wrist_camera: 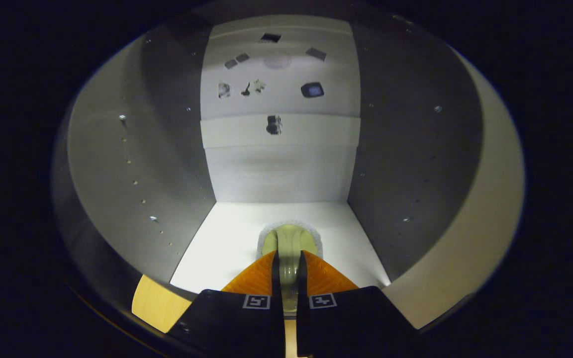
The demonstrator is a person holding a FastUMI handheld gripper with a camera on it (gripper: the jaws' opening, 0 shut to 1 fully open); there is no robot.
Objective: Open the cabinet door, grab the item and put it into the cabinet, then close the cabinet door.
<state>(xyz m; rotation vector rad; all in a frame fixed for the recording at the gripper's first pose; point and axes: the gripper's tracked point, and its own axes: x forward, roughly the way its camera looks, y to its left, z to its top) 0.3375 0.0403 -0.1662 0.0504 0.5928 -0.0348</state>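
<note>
I am looking into the open cabinet (276,164), a white box with grey side walls and a white floor (217,238). My gripper (289,271) reaches just over the front of that floor. Both fingers press on a pale yellow-green item (290,241) with a narrow stem and a wider rounded end. The rounded end sticks out ahead of the fingertips and hangs low over the cabinet floor; whether it touches the floor I cannot tell. The stem runs back between the fingers. The cabinet door is hidden from me.
The cabinet's back wall (279,169) has a horizontal step partway up, with small dark marks (273,124) above it. Side walls (177,149) stand close on left and right, dotted with shelf-pin holes. A pale wooden edge (154,303) lies below the cabinet's front left.
</note>
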